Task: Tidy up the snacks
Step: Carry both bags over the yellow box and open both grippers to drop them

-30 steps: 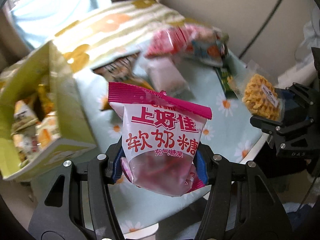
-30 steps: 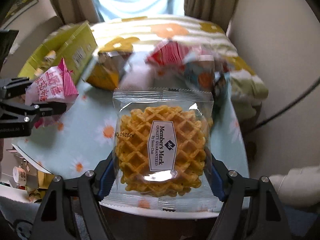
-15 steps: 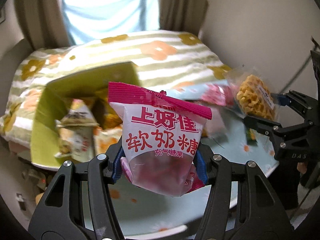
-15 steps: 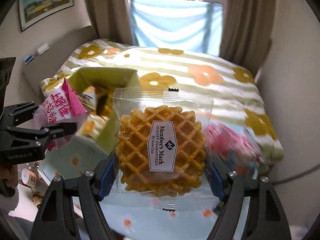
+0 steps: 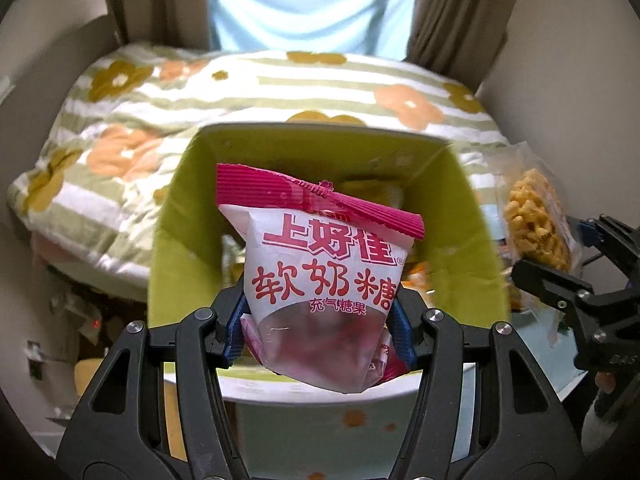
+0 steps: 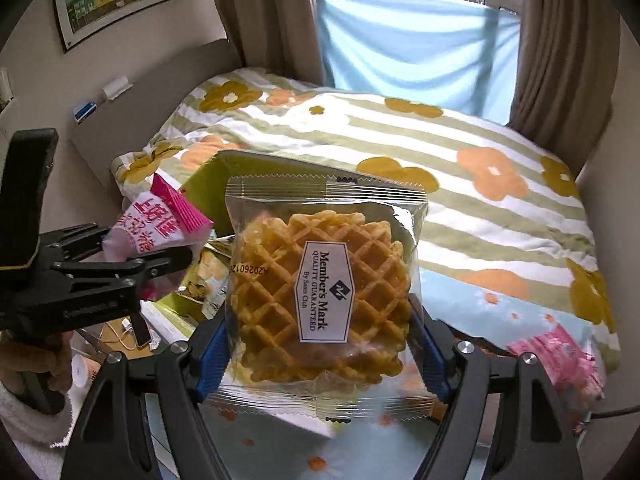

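Left claw [image 5: 320, 332], blue pads pinching the lower part of a pink-and-white candy bag [image 5: 320, 272], which stands upright above the open green box [image 5: 180, 240]. Right claw [image 6: 320, 352], pads pressed on both side edges of a clear-wrapped waffle [image 6: 320, 300], held upright over the near edge of the same box [image 6: 208, 176]. Other snack packets [image 6: 208, 276] lie inside the box. The box stands on the floral-clothed counter [image 6: 500, 320]; another pink packet [image 6: 560, 352] lies toward its right edge. A striped, flowered bed [image 6: 460, 140] lies beyond.
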Action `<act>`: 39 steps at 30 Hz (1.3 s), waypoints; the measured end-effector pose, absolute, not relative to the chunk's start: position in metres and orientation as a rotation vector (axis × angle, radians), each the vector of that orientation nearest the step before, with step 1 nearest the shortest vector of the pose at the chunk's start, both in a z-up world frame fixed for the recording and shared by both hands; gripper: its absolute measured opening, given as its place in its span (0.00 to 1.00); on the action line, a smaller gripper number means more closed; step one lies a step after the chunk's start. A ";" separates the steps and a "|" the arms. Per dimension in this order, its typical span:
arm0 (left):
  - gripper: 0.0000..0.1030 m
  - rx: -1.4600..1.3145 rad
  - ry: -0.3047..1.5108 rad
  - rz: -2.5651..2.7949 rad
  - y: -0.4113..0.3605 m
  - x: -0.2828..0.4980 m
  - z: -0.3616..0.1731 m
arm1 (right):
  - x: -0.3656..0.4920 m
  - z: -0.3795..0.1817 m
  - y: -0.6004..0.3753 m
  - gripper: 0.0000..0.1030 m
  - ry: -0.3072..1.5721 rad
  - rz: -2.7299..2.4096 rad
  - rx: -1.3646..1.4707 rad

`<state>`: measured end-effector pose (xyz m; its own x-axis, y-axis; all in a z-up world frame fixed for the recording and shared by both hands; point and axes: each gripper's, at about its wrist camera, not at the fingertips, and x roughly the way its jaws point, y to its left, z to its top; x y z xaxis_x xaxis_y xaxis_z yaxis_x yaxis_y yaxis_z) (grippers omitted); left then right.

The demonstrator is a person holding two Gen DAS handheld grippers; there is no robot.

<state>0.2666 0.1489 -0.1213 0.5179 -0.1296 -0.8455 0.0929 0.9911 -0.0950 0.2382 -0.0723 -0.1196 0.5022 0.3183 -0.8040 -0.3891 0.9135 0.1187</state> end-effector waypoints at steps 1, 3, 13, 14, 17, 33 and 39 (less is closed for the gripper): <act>0.52 -0.041 1.028 -0.127 0.153 0.270 -0.127 | 0.239 -0.123 -0.068 0.72 0.960 0.428 -0.074; 0.52 -0.052 1.055 -0.119 0.165 0.274 -0.138 | 0.242 -0.130 -0.060 0.72 0.985 0.431 -0.052; 0.66 -0.002 1.094 -0.153 0.173 0.282 -0.169 | 0.249 -0.155 -0.045 0.72 1.074 0.386 -0.022; 0.74 -0.017 1.090 -0.164 0.172 0.280 -0.168 | 0.250 -0.156 -0.046 0.72 1.077 0.382 -0.021; 1.00 -0.006 1.078 -0.127 0.173 0.275 -0.167 | 0.254 -0.160 -0.044 0.72 1.094 0.377 -0.012; 1.00 0.006 1.074 -0.051 0.195 0.253 -0.155 | 0.254 -0.177 -0.039 0.78 1.144 0.369 0.022; 1.00 0.036 1.063 -0.038 0.189 0.248 -0.152 | 0.245 -0.174 -0.044 0.99 1.069 0.368 0.035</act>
